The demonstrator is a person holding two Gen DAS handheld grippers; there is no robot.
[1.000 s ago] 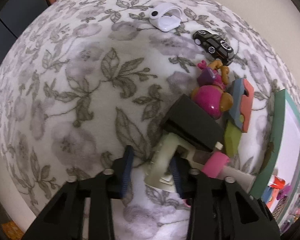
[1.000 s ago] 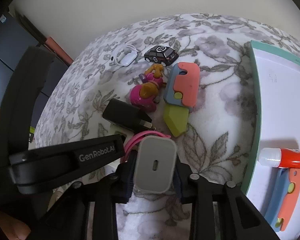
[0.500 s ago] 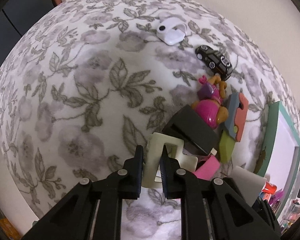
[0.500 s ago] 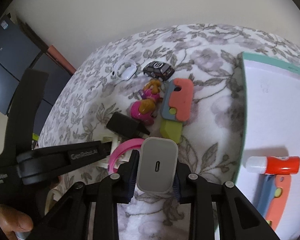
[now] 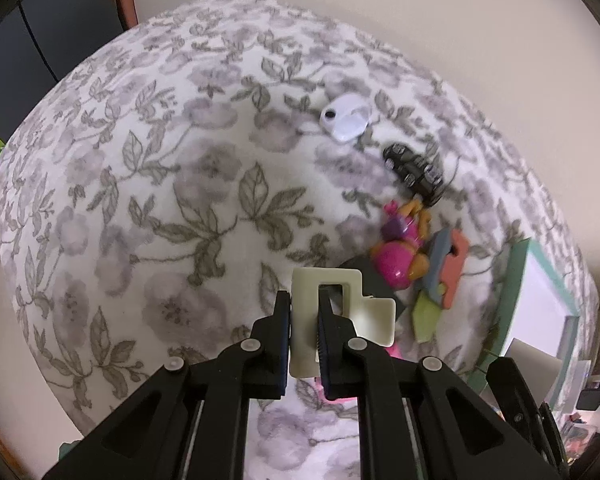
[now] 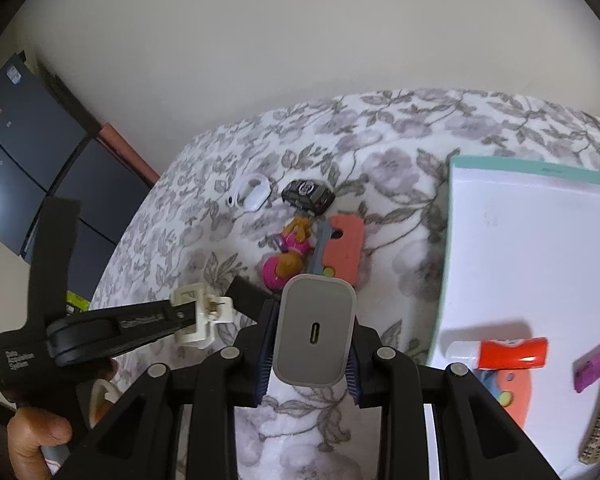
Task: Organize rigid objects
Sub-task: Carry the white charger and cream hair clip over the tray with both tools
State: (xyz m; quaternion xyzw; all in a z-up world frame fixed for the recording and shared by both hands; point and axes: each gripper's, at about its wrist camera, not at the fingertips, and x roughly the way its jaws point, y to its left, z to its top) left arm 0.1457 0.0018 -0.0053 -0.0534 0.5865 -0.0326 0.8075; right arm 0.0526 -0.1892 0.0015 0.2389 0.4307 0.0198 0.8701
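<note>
My left gripper (image 5: 304, 300) is shut on a cream plastic bracket (image 5: 340, 304), its jaws closing tight on the bracket's left bar, and holds it above the floral cloth. The right wrist view shows the same bracket (image 6: 200, 312) held in the air at the left. My right gripper (image 6: 312, 316) is shut on a white USB charger block (image 6: 316, 328), port facing the camera. On the cloth lie a black adapter (image 5: 364, 276), partly hidden by the bracket, a pink figure toy (image 5: 400, 248), an orange-and-blue toy knife (image 5: 444, 272), a black toy car (image 5: 414, 172) and a white oval case (image 5: 346, 120).
A white tray with a teal rim (image 6: 532, 168) lies at the right, holding a glue stick (image 6: 500, 354), another toy knife and other small items. A pink band (image 5: 336, 392) lies under the left gripper. A wall is behind and dark cabinets stand at the left. A hand (image 6: 36, 436) grips the left handle.
The left jaws closed onto the cream bracket and lifted it off the cloth, away from the black adapter. The right gripper rose with the charger still in it.
</note>
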